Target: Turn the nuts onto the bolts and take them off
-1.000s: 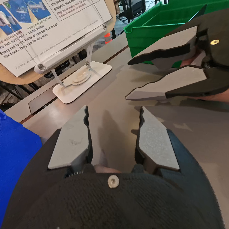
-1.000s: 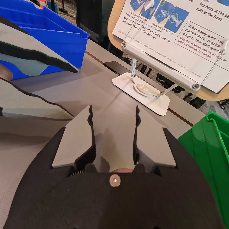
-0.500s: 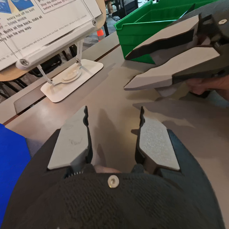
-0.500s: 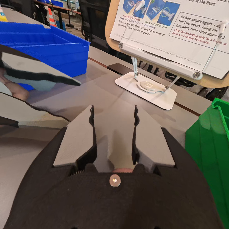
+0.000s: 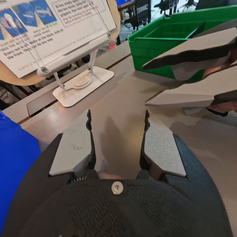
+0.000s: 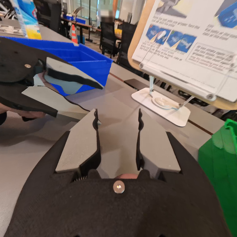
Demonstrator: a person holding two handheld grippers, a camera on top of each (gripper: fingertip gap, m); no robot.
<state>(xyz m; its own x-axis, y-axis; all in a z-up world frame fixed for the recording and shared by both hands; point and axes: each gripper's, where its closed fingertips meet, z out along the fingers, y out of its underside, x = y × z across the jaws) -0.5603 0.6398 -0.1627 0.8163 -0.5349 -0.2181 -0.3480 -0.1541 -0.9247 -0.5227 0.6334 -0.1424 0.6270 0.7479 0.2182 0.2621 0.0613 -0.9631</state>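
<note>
- Left gripper [image 5: 118,112], grey wedge fingers on a black printed body: jaws apart, nothing between them, only bare grey tabletop [image 5: 121,97] below.
- Right gripper [image 6: 117,111], same build: jaws likewise apart and empty. Both hover low over the table, tips angled toward each other, close but not touching.
- Landmark: white instruction-sheet stand [image 6: 161,102] with a flat white base, at the far table edge, ahead of both grippers.
- Blue plastic bin [image 6: 82,56] sits left of the stand; green plastic bin [image 5: 160,42] right of it.
- No nuts or bolts visible in either view; bin contents hidden by the walls. Judgement: parts probably lie in one of the bins.
- Step in hand, as I read it: reaching for a first part. To do it well, keep jaws wide, tilt a camera over a bin rim to find a bolt first, and grip its head so the threaded end stays free for the other gripper.
</note>
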